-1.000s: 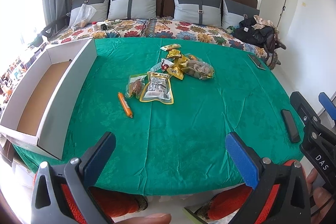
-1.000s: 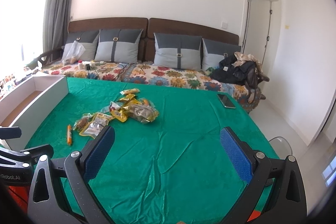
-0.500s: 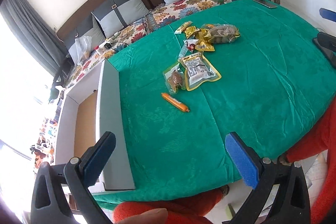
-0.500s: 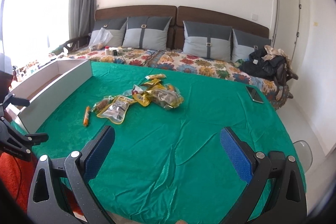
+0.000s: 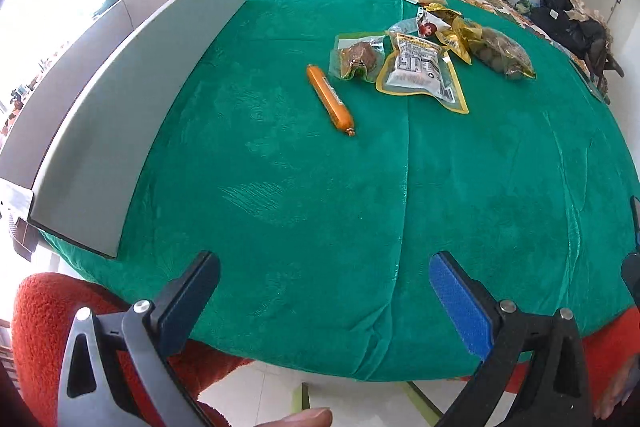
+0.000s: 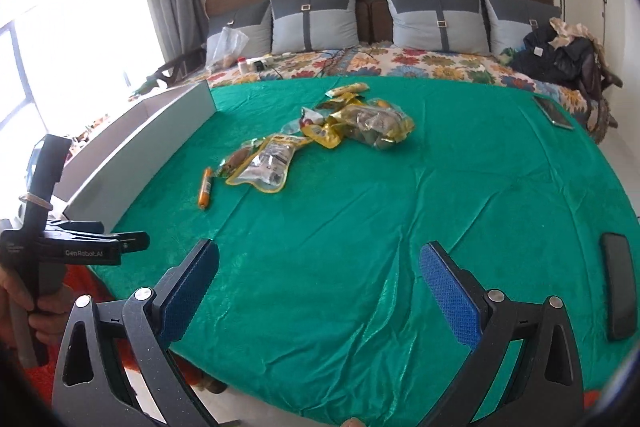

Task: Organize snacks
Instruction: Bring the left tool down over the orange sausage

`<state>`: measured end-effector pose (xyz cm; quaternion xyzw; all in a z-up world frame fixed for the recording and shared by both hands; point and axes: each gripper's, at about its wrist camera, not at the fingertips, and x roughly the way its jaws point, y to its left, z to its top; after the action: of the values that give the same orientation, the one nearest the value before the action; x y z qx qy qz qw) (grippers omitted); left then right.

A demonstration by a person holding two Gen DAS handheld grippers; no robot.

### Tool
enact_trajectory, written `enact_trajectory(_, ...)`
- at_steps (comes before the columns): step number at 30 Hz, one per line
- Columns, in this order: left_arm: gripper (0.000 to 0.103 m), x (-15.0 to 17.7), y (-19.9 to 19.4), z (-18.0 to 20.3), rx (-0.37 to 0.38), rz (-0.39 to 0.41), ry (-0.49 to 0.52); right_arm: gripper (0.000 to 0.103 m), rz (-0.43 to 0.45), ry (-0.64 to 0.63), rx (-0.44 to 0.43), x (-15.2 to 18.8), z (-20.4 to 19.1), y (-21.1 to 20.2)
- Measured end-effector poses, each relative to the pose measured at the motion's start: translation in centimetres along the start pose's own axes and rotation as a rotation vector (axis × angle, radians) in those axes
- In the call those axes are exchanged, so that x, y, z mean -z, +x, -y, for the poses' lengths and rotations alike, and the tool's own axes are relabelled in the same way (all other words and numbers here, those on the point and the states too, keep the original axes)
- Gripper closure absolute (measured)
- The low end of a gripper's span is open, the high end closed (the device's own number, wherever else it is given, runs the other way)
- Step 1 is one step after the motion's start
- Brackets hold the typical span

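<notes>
Snacks lie in a loose pile in the upper right part of the left wrist view, on the green tablecloth. At the pile's near-left edge I see an orange sausage stick lying alone, just beside a clear pouch with brown food. Next to that is a yellow-edged pouch, and behind it a bag of round brown pieces. In the right wrist view the same pile sits in the upper middle of the frame. A white box stands along the left side of the cloth. My left gripper is at the bottom of the frame, its jaws wide apart and holding nothing. My right gripper is also spread apart and empty. A dark phone lies at the right edge.
</notes>
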<state>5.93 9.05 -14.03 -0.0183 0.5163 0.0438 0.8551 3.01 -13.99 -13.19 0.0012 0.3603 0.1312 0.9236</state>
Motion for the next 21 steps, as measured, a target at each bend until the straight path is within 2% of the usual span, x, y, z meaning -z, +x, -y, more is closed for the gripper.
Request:
enact_trajectory(3, 0.000, 0.7, 1.5, 3.1, -0.032, 0.045, 0.182, 0.001, -0.059, 0.001, 0.029, 1.2, 0.4, 1.2)
enact_trajectory(5, 0.000, 0.5, 2.9, 3.9, -0.026, 0.042, 0.225, 0.001, -0.094, 0.036, 0.063, 1.1, 1.0, 2.4)
enact_trajectory(9, 0.000, -1.0, 5.4, 3.0, 0.025, -0.007, 0.161, 0.001, -0.180, 0.088, 0.102, 0.5, 1.8, 5.6)
enact_trajectory(14, 0.000, -1.8, 6.6, 1.8, 0.086, 0.015, 0.115, 0.001, -0.218, 0.039, 0.159, -0.1, 2.1, 9.1)
enact_trajectory(19, 0.000, -1.1, 6.3, 1.3, 0.080, 0.063, 0.100, 0.000, -0.256, 0.127, 0.204, -0.1, 4.2, 12.1)
enact_trajectory(21, 0.000, -1.0, 6.2, 1.3, 0.083, 0.068, 0.106, 0.000, -0.222, 0.114, 0.247, -0.1, 4.2, 12.2)
